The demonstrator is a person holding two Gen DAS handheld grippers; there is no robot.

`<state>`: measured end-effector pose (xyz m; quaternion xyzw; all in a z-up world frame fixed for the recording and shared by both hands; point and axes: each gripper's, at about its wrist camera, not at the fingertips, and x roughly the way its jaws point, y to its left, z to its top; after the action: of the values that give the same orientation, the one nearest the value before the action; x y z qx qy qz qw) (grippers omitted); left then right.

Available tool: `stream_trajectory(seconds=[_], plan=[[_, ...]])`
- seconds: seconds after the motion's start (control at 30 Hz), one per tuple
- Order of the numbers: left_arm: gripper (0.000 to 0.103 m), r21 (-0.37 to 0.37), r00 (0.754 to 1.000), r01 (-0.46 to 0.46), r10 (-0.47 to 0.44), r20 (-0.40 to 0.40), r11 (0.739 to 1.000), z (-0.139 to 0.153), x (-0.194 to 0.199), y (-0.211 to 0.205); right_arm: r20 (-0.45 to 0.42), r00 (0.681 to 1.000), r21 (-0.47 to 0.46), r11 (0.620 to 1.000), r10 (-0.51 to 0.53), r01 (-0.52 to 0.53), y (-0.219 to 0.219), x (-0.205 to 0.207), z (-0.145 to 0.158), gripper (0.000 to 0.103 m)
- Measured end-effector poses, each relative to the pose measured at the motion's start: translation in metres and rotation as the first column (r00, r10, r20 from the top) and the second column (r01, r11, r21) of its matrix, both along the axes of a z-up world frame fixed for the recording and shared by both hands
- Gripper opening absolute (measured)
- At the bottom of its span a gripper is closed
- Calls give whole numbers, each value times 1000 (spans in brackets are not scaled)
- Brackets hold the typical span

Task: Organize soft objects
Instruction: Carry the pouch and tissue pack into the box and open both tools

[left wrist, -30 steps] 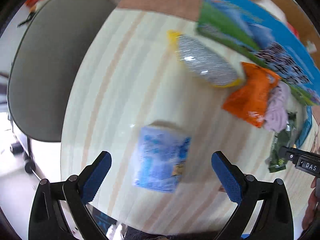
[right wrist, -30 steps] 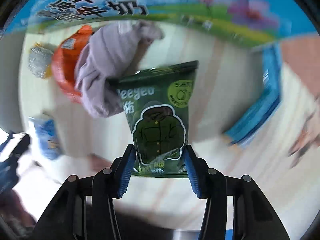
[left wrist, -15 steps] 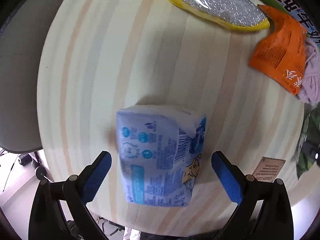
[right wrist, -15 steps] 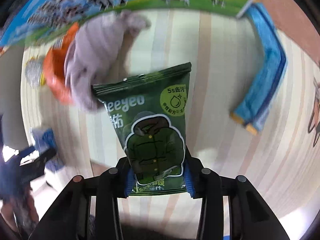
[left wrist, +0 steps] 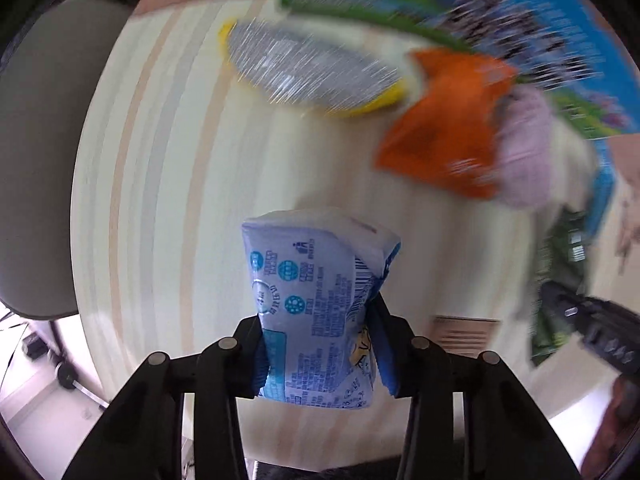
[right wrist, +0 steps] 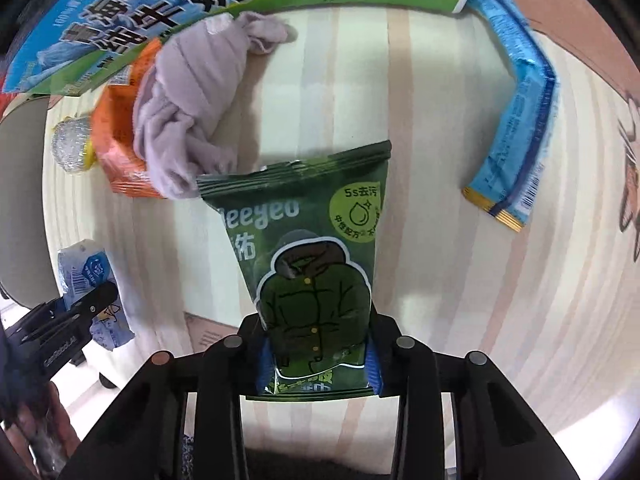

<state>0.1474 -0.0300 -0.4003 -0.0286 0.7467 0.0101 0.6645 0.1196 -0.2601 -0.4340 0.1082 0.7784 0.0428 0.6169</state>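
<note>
The left gripper point(left wrist: 320, 356) pinches a crinkled light-blue plastic tissue pack point(left wrist: 316, 304) between its blue ribbed fingers point(left wrist: 384, 356), above the pale striped wooden counter point(left wrist: 168, 184). The right gripper point(right wrist: 318, 364) pinches the lower end of a glossy dark-green sachet point(right wrist: 312, 264) printed with a jacket outline, its serrated top edge pointing away. On the counter lie a rumpled lilac cloth point(right wrist: 192, 108) overlapping an orange packet point(right wrist: 116, 152), a silver scouring pad point(right wrist: 68, 148) in yellow wrap and a long blue packet point(right wrist: 520, 128).
</note>
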Motion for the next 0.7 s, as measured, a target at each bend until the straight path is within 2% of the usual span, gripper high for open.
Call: stream_trajectory(seconds=[0.13, 0.23, 0.27, 0.33, 0.43, 0.5, 0.57, 0.7], plan=[[40, -85, 995, 33, -25, 92, 996, 54, 7, -31, 26, 999, 80, 996, -31, 29, -12, -6, 35, 36], [40, -157, 985, 59, -32, 168, 986, 103, 28, -49, 94, 994, 136, 990, -47, 34, -22, 3, 80, 36], [40, -178, 979, 76, -41, 198, 981, 122, 39, -57, 120, 991, 150, 988, -55, 37, -26, 6, 95, 36], [40, -198, 970, 112, -63, 236, 974, 147, 68, -45, 184, 980, 170, 984, -78, 46, -36, 17, 132, 36], [40, -185, 949, 164, -104, 297, 969, 179, 120, -49, 264, 960, 172, 984, -92, 47, -47, 48, 175, 36], [40, -153, 941, 168, -112, 321, 974, 180, 153, -40, 302, 948, 138, 989, -98, 58, -51, 77, 194, 36], [40, -124, 942, 166, -120, 315, 978, 171, 193, -37, 323, 941, 87, 993, -101, 76, -51, 111, 200, 36], [40, -48, 950, 165, -146, 278, 985, 136, 260, -25, 282, 950, 44, 991, -136, 129, -46, 158, 183, 36]])
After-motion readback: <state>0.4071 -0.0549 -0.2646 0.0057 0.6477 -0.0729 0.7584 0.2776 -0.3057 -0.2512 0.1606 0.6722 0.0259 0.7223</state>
